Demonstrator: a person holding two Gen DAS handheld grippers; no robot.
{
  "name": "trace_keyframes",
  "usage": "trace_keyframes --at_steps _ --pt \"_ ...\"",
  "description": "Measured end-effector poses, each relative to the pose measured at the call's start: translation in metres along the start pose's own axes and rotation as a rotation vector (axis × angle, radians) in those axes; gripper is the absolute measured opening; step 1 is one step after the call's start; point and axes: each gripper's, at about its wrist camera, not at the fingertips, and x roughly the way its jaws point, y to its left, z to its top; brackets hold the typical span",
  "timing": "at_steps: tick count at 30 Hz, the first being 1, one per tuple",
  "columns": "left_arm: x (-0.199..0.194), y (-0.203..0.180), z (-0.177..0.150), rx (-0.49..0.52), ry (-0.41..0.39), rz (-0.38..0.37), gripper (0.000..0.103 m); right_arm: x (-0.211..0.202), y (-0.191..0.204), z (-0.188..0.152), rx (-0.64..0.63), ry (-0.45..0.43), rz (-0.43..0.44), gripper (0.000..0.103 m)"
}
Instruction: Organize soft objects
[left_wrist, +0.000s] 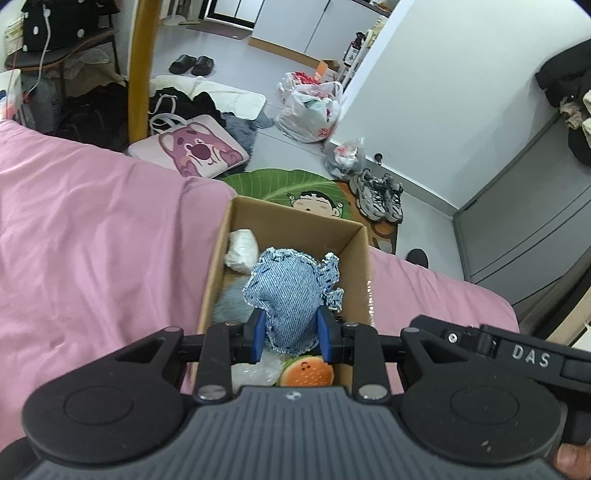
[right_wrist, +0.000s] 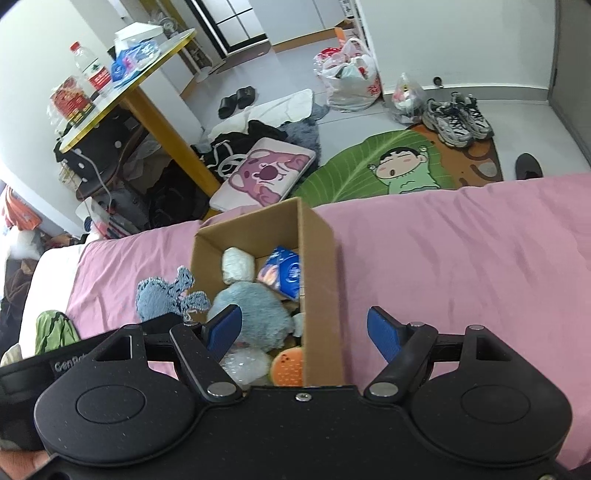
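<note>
The left gripper (left_wrist: 291, 332) clenches a frayed denim plush toy (left_wrist: 290, 291) above the open cardboard box (left_wrist: 364, 258) on the wrinkled pink sheet (left_wrist: 92, 240). At the box's 3 o'clock, the right gripper (right_wrist: 304, 328) hovers with released jaws over a fluffy grey plush (right_wrist: 255, 314).

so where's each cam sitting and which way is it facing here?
Left wrist: on the left gripper, over the cardboard box, facing across the pink bed to the floor; its blue pads clamp the denim plush; a fingertip shows bottom right.

Right wrist: on the right gripper, open over the box's right wall, same heading; a bit of hand shows bottom left.

Shared: box, denim plush, orange burger toy, leaf rug, sneakers.
</note>
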Motion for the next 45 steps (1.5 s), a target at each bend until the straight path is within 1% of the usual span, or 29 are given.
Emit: trace_keyframes --at_steps 11,13,15,17,19,24,26,28,30,32,36,40,45 --pt "0.027 -0.02 0.011 -0.003 0.012 -0.022 0.028 -0.018 -0.038 -0.002 0.055 -0.024 -0.058 0.074" --pt "0.03 -0.022 0.012 -0.009 0.011 -0.04 0.029 -0.022 -0.044 -0.002 0.064 -0.034 -0.06 0.074" --pt "0.031 -0.023 0.014 -0.013 0.008 -0.046 0.032 -0.025 -0.047 -0.003 0.067 -0.039 -0.062 0.074" --pt "0.031 -0.025 0.016 -0.024 0.008 -0.068 0.039 -0.027 -0.051 -0.004 0.073 -0.042 -0.064 0.074" --pt "0.028 -0.026 0.016 -0.028 0.002 -0.077 0.043 -0.03 -0.054 -0.006 0.081 -0.046 -0.06 0.074" --pt "0.017 -0.029 0.014 -0.032 -0.006 -0.047 0.049 -0.037 -0.057 -0.011 0.084 -0.056 -0.041 0.074" --pt "0.011 -0.03 0.011 -0.029 -0.007 -0.034 0.056 -0.041 -0.058 -0.012 0.084 -0.065 -0.03 0.074" --pt "0.005 -0.032 0.009 -0.019 -0.01 -0.026 0.061 -0.044 -0.059 -0.013 0.086 -0.074 -0.02 0.074" --pt "-0.002 -0.033 0.006 -0.009 -0.01 -0.015 0.071 -0.048 -0.059 -0.015 0.086 -0.082 -0.007 0.074" --pt "-0.009 -0.035 0.002 -0.007 -0.014 -0.004 0.075 -0.054 -0.06 -0.016 0.083 -0.094 0.004 0.075" --pt "-0.022 -0.039 -0.004 0.01 -0.007 0.015 0.079 -0.065 -0.062 -0.018 0.083 -0.113 0.023 0.078" --pt "-0.036 -0.043 -0.009 0.028 -0.015 0.045 0.084 -0.077 -0.062 -0.021 0.071 -0.132 0.04 0.084" --pt "-0.051 -0.051 -0.015 0.034 -0.015 0.053 0.085 -0.09 -0.06 -0.023 0.055 -0.152 0.058 0.09"
